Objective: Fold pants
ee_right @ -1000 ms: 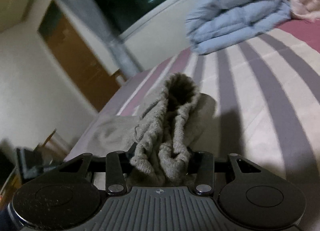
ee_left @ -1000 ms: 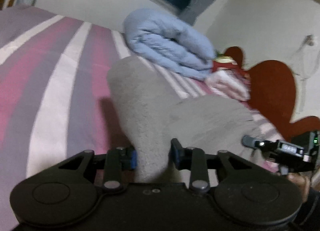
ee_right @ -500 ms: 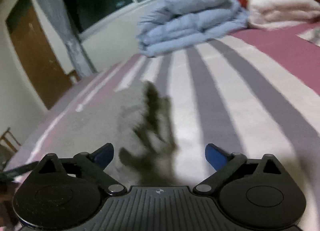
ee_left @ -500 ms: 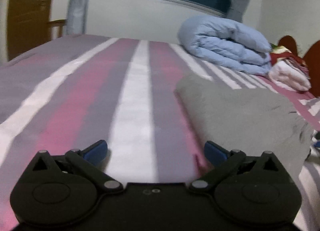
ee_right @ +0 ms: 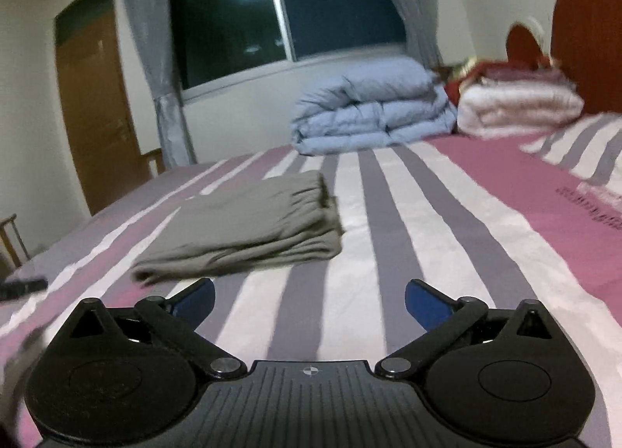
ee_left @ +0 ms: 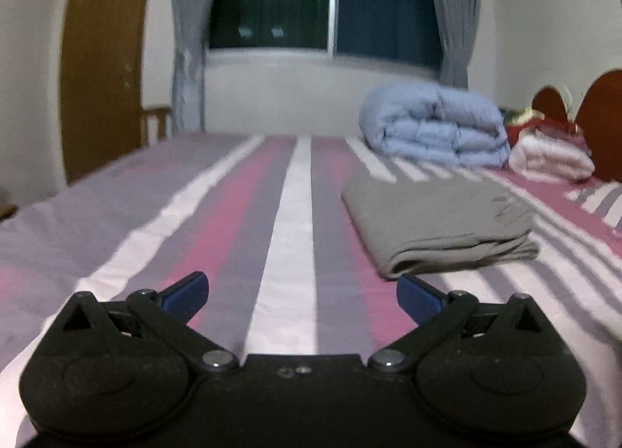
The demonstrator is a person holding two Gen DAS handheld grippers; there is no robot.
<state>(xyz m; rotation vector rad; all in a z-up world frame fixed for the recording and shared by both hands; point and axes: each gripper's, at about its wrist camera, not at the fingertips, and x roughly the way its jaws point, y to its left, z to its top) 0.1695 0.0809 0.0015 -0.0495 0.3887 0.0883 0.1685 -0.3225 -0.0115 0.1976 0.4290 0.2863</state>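
Observation:
The grey pants point(ee_left: 439, 220) lie folded in a flat stack on the striped bed, ahead and right of my left gripper point(ee_left: 302, 292). In the right wrist view the pants point(ee_right: 248, 222) lie ahead and left of my right gripper point(ee_right: 310, 298). Both grippers are open wide and empty, held back from the pants above the bedspread.
A folded light-blue duvet point(ee_left: 435, 123) and a white and red bedding pile point(ee_left: 550, 150) sit at the far end by the red headboard point(ee_right: 583, 36). A wooden door point(ee_right: 97, 110), window and curtains stand behind. The left gripper's tip point(ee_right: 21, 286) shows at the right view's left edge.
Both grippers let go of the pants, opened wide and drew back. The pants now lie folded on the bed.

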